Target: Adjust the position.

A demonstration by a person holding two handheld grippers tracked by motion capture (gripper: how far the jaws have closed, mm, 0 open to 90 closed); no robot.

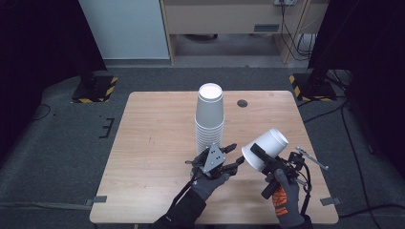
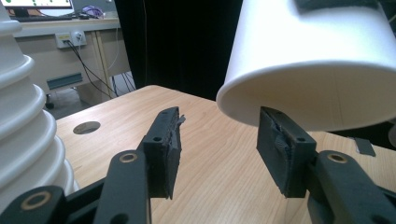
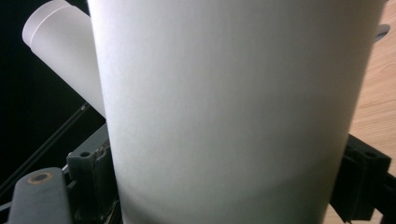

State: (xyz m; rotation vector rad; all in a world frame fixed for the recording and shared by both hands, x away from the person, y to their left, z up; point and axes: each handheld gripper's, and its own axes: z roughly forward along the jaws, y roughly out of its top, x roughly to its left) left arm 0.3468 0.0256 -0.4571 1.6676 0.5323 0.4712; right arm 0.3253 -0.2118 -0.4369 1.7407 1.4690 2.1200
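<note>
A tall stack of upturned white paper cups (image 1: 210, 119) stands mid-table; it rises at the left edge of the left gripper view (image 2: 23, 116) and slants at upper left in the right gripper view (image 3: 60, 46). A single white cup (image 1: 266, 149) hangs tilted above the table's right front, with my right gripper (image 1: 262, 160) shut on its wall (image 3: 224, 107); the jaws press either side (image 3: 224, 186). My left gripper (image 1: 237, 155) is open just left of that cup, beside the stack's base. Nothing lies between its jaws (image 2: 219, 126); the cup's rim (image 2: 308, 60) hovers just above the right-hand jaw.
The wooden table (image 1: 153, 143) has a small round hole (image 1: 242, 103) behind the stack, also in the left gripper view (image 2: 87, 127). Tape tabs mark its front corners (image 1: 99, 199). Black stands with hazard-striped bases (image 1: 95, 88) sit on the floor beyond the far corners.
</note>
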